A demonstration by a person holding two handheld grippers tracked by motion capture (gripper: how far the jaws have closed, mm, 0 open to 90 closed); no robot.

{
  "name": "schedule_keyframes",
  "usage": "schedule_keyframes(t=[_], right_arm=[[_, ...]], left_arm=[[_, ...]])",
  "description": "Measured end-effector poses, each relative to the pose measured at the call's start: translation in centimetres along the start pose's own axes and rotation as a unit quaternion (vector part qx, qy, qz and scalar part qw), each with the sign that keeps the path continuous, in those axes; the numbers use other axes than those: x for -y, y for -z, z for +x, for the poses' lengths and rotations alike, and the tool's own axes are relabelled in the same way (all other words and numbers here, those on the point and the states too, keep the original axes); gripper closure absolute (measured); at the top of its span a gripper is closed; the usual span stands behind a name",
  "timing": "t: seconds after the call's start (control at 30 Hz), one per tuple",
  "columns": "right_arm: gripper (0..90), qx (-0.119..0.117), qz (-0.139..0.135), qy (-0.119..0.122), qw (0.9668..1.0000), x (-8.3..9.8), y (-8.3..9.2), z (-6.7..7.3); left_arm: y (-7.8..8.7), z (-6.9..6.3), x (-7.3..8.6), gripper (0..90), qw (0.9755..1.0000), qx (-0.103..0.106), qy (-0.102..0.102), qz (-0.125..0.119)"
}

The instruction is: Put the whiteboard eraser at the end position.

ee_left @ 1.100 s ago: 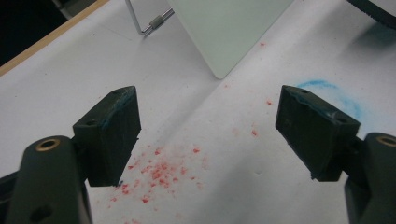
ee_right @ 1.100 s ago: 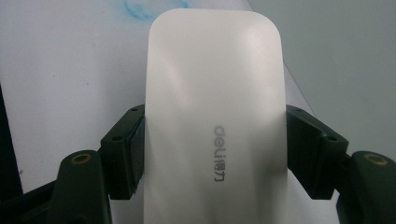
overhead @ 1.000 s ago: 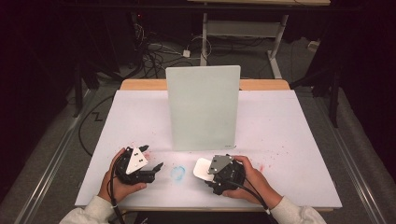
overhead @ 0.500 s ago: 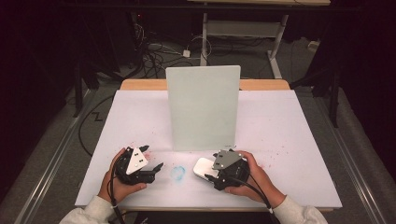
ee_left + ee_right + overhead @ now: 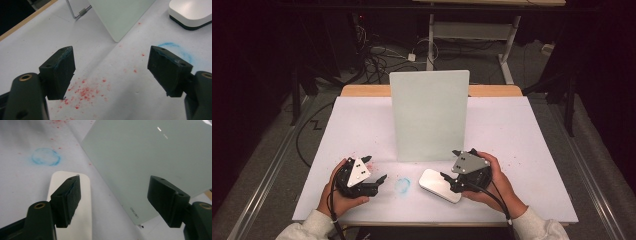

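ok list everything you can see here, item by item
board: 1, pale green-white, upright at table centre on a wire stand
mouse: 1, white, flat on table by the right gripper
blue ring mark: 1, blue, on table left of the mouse
red specks: many, red, scattered on table
table: 1, white top
left gripper: 1, black, open, holding nothing
right gripper: 1, black, open, holding nothing

The pale green upright glass-like panel looks smooth and glossy with small light glints, its bent wire stand is bare metal, the white rounded smooth plastic block has a satin sheen, and the white matt desk shows a light wooden edge.
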State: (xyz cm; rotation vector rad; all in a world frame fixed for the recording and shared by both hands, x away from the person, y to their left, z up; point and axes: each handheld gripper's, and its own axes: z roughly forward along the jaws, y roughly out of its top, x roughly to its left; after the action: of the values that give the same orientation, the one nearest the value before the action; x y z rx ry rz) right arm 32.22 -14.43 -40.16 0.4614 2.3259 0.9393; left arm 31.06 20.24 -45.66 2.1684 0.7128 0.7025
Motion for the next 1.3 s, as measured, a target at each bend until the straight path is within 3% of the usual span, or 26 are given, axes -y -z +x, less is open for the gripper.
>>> schedule_keyframes(t=[0.53, 1.3], right_arm=[[20.0, 0.060, -0.018, -0.023, 0.9978, 1.0, 1.5, -2.1], [20.0, 0.114, -0.018, -0.050, 0.9920, 4.2, 3.9, -4.5]], left_arm=[[0.0, 0.0, 0.0, 21.4, 1.0000, 0.000, -0.001, 0.000], [0.0, -0.1, 0.0, 21.5, 1.0000, 0.000, -0.003, -0.001]])
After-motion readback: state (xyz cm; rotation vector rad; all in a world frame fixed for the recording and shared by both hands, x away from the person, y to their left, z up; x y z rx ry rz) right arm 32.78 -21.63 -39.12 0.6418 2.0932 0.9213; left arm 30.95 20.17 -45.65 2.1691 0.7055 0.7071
